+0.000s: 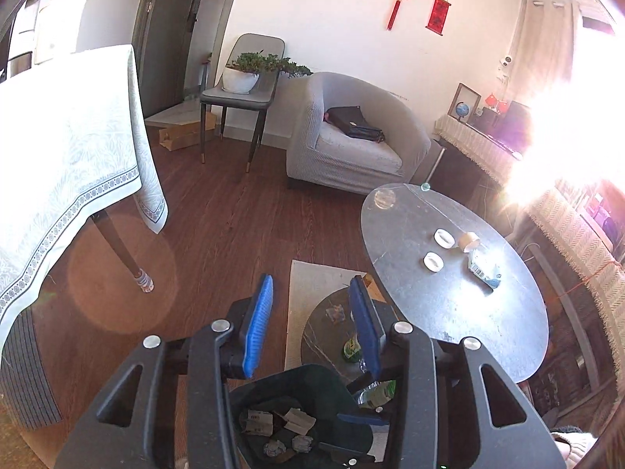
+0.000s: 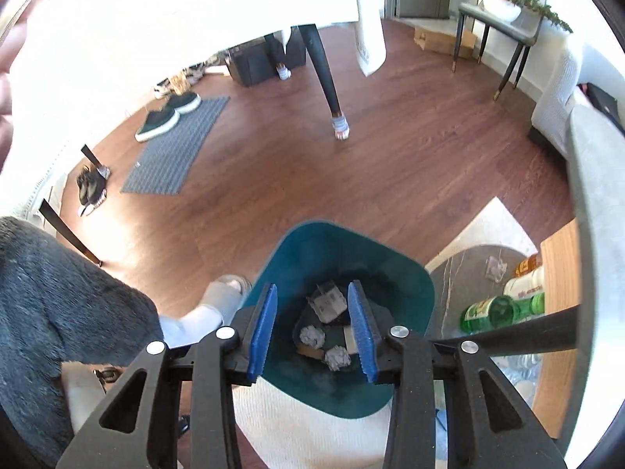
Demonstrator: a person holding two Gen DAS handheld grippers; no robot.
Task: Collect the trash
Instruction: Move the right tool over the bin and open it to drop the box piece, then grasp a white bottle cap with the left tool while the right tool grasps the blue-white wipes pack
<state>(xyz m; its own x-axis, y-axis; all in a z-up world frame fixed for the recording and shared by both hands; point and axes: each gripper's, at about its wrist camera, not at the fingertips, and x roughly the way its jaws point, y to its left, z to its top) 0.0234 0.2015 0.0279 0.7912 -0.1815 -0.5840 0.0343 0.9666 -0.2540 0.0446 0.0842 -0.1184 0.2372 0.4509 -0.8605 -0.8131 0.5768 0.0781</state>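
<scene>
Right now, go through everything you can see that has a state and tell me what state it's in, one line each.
Left tool: open, nothing between the pads.
Right tool: open, empty, above the bin.
Bin: upright, no lid, holds crumpled paper and card scraps.
Green bottle: lying on its side on the low table.
Carton: crushed flat, on the round table.
Tape roll: on its side beside the carton.

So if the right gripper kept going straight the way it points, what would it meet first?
Most likely the trash in the teal bin. The right gripper points down into the bin's mouth with open, empty jaws, framing a crumpled carton and paper balls. Nothing shows in between, though depth is hard to judge.
</scene>
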